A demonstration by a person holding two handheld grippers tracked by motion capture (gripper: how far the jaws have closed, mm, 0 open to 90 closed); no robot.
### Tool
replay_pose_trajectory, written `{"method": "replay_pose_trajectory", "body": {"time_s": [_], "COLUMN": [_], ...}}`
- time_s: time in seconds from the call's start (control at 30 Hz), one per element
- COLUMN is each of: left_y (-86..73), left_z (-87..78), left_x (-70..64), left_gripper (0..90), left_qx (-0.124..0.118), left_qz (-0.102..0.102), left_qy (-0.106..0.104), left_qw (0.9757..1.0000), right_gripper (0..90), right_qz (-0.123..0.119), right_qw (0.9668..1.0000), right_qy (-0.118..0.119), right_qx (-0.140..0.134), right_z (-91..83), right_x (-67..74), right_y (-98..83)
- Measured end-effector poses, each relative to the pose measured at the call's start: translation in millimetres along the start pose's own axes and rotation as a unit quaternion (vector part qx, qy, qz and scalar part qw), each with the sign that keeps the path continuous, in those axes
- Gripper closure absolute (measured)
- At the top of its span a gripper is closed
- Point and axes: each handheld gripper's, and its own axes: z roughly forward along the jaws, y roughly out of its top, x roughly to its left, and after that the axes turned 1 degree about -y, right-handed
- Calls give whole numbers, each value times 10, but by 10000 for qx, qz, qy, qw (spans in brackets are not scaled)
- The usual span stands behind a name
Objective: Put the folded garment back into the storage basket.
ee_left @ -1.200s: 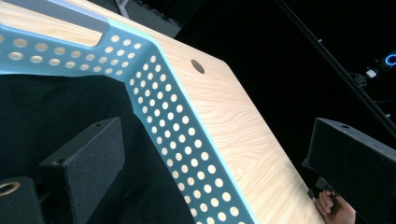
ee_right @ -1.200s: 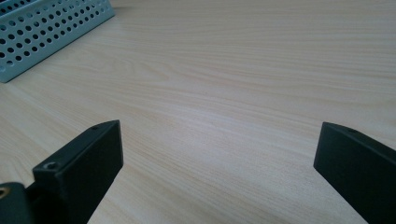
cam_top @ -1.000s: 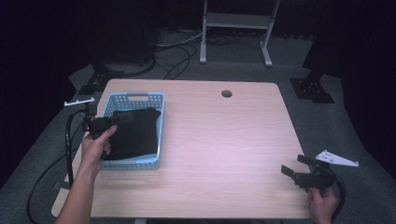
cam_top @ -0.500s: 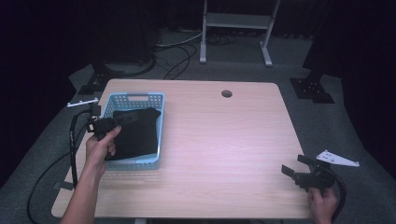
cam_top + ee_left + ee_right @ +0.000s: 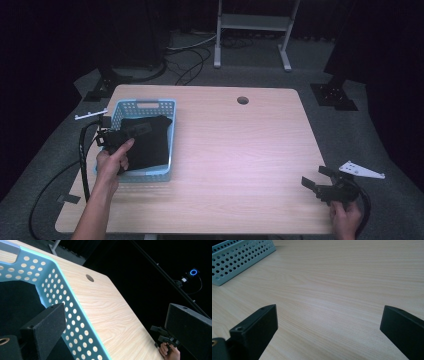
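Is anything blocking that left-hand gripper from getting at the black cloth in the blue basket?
Nothing visible does. The left gripper, jaws open, hovers directly over the black folded cloth inside the perforated light-blue plastic basket, already past its wall.

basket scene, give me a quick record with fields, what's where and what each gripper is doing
surface: wooden table with a round hole near the far edge
basket: light blue perforated basket on the table's left part
contents: black cloth lying inside the basket
left gripper: left gripper open, over the basket's near left corner, one jaw above the cloth
right gripper: right gripper open, holds nothing, low over bare wood at the table's near right corner
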Motion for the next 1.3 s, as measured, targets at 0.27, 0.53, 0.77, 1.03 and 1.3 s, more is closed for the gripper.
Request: {"method": "replay_pose_trajectory", "body": {"time_s": [0.27,0.53,0.77,1.03,1.3], "left_y": [-23,-56,-75,-100,-109], "left_z": [29,123,185,303,406], "left_x": [-98,-182,-245,-316,-406], "left_gripper": [29,29,29,30,30], "left_qx": [-25,-19,-14,109,147], "left_qz": [68,103,170,251,296], "left_qy": [-145,-335,-357,-446,-577], "left_qw": [9999,9994,9992,9986,9978], "right_gripper": [14,14,14,14,15], "right_qz": [-8,2,4,4,0], "right_qw": [10000,10000,10000,10000,10000], "right_qy": [-3,-7,-10,-7,3], "right_qx": [-7,-4,-8,-11,-7], "right_z": [0,-1,-2,-4,-3], "right_x": [0,0,0,0,0], "right_y": [0,-1,-1,-1,-1]}}
